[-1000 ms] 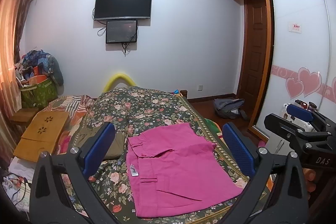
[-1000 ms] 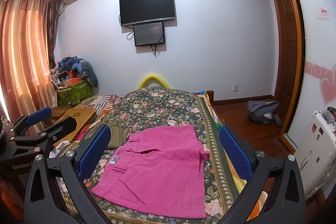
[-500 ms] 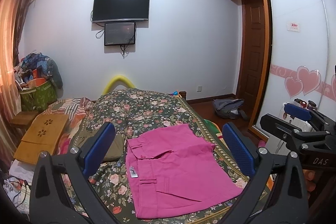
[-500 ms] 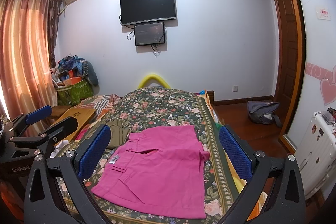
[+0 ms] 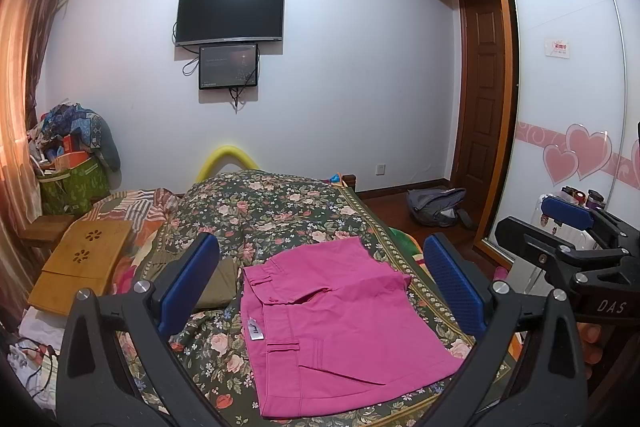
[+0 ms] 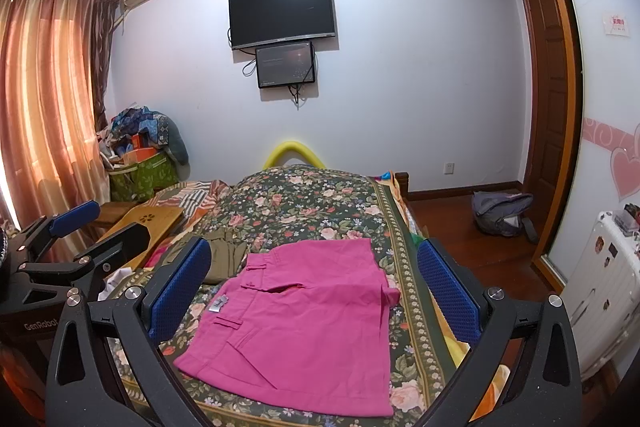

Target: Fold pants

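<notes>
On the left, olive trousers (image 5: 216, 281) lie folded on the bed (image 5: 280, 211), just beside the pink pants (image 5: 340, 315). The pink pants lie flat in the middle, already folded into a compact rectangle. The left tool (image 5: 320, 287) and right tool (image 6: 314, 291) both hang above them, spread wide and holding nothing. The folding looks nearly done; the next move likely calls for one last fold or setting the pants aside.

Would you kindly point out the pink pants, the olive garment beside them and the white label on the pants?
pink pants (image 5: 340, 323), left wrist view, middle of the fabric.
olive garment (image 6: 226, 257), right wrist view, its folded top.
white label (image 5: 254, 330), left wrist view, centre of the tag.
</notes>
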Motion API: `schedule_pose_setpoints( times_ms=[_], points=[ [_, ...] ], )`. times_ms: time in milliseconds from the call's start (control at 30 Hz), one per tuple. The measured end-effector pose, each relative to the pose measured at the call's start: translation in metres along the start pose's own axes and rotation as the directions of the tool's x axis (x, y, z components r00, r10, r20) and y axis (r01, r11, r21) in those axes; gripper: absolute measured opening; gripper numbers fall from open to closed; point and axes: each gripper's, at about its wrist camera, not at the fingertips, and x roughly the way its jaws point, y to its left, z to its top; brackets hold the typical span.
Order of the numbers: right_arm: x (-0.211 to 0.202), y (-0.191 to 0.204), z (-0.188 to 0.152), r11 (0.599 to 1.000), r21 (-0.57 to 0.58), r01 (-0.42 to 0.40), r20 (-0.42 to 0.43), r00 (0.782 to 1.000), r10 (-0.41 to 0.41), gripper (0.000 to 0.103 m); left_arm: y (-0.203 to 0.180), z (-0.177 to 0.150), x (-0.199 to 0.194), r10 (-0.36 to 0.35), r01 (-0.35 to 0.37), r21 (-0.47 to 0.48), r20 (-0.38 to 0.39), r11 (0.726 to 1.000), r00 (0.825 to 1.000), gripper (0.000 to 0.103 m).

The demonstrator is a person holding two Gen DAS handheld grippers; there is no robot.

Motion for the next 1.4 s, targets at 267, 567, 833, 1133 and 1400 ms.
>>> schedule_pose_setpoints(
  times_ms=[267, 567, 833, 1133, 1400],
  points=[
    [-0.001, -0.001, 0.001, 1.0, 0.0, -0.001, 0.0, 1.0, 0.001, 0.103, -0.001, 0.0, -0.001, -0.001, 0.001, -0.001, -0.001, 1.0, 1.0, 0.103],
    [-0.001, -0.001, 0.001, 1.0, 0.001, 0.0, 0.0, 1.0, 0.0, 0.103, -0.001, 0.001, 0.0, -0.001, 0.001, -0.002, -0.002, 1.0, 1.0, 0.103],
    [-0.001, -0.001, 0.002, 1.0, 0.001, 0.0, -0.003, 1.0, 0.0, 0.103, -0.001, 0.003, 0.002, -0.002, 0.002, -0.003, -0.002, 1.0, 1.0, 0.103],
    [0.007, -0.007, -0.002, 1.0, 0.006, 0.016, -0.024, 1.0, -0.016, 0.103, 0.002, 0.002, 0.019, -0.006, 0.006, 0.001, -0.035, 1.0, 0.999, 0.103],
    [0.054, -0.029, -0.017, 0.994, -0.036, 0.099, -0.113, 0.988, -0.103, 0.103, 0.023, -0.018, 0.077, 0.039, -0.04, -0.004, -0.126, 0.999, 0.991, 0.103]
  ],
)
